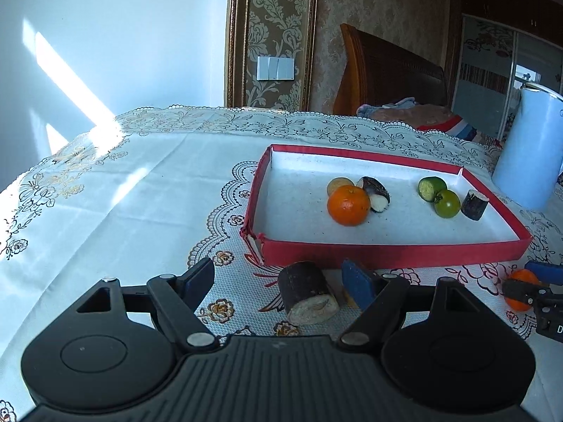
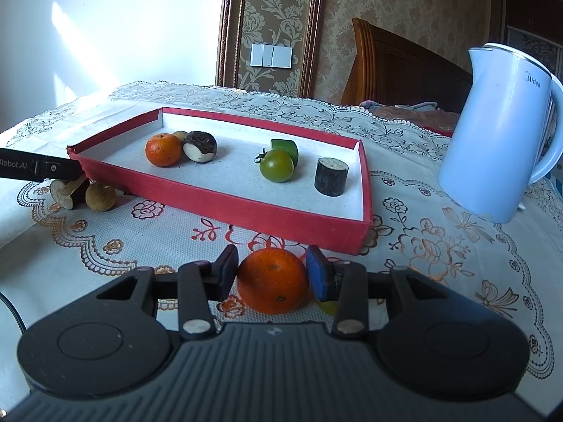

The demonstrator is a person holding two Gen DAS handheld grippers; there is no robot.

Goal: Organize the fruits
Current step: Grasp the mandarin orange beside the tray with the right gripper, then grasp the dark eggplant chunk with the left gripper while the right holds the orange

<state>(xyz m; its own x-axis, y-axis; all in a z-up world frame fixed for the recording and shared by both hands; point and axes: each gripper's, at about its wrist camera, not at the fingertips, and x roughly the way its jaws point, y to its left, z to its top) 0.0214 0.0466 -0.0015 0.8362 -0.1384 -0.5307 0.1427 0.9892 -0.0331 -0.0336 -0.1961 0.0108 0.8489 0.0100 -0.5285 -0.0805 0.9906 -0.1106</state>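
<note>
My left gripper (image 1: 278, 268) stands open low over the tablecloth. A dark sugarcane piece (image 1: 309, 297) lies between its fingers, close to the right pad and untouched by either. A small tan fruit (image 2: 101, 197) sits just beside it. My right gripper (image 2: 272, 276) is shut on an orange (image 2: 272, 281) resting on the cloth in front of the red tray (image 2: 225, 207). In the tray lie another orange (image 1: 348, 205), a tan fruit (image 1: 338, 185), a dark peeled piece (image 1: 375, 193), a green chunk (image 1: 431, 187), a green tomato (image 1: 447, 204) and a sugarcane stub (image 1: 475, 204).
A white electric kettle (image 2: 499, 133) stands right of the tray near the table's far right. The lace tablecloth (image 1: 140, 190) stretches left of the tray, with a wall behind the table and a wooden headboard (image 1: 387, 70) beyond its far edge.
</note>
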